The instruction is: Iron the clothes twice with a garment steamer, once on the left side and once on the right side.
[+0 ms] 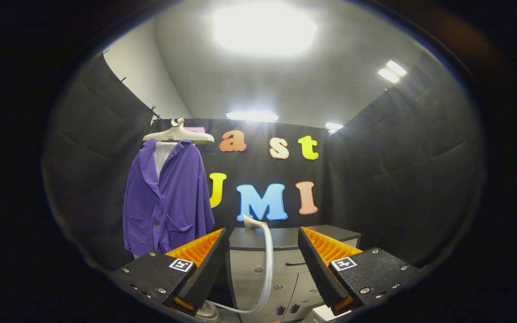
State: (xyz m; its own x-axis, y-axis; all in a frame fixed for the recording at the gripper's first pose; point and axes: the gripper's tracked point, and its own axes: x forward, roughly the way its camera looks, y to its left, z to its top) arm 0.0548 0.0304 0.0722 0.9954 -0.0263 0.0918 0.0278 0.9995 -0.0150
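Gripper (263, 251) fingers spread wide; steamer (265, 260) base hidden behind left finger

No readable text; just square black-and-white coded tags atop both fingers (326, 251) of the gripper (263, 260).

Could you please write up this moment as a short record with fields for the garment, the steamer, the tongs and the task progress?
garment: purple jacket hanging on a pale hanger against the booth wall, beyond the left finger
steamer: white steamer head resting on the dark-topped grey cabinet, its hose looping down between the fingers
tongs: tongs open, fingers wide apart, holding nothing, short of the steamer
progress: steamer not yet picked up; no ironing pass under way
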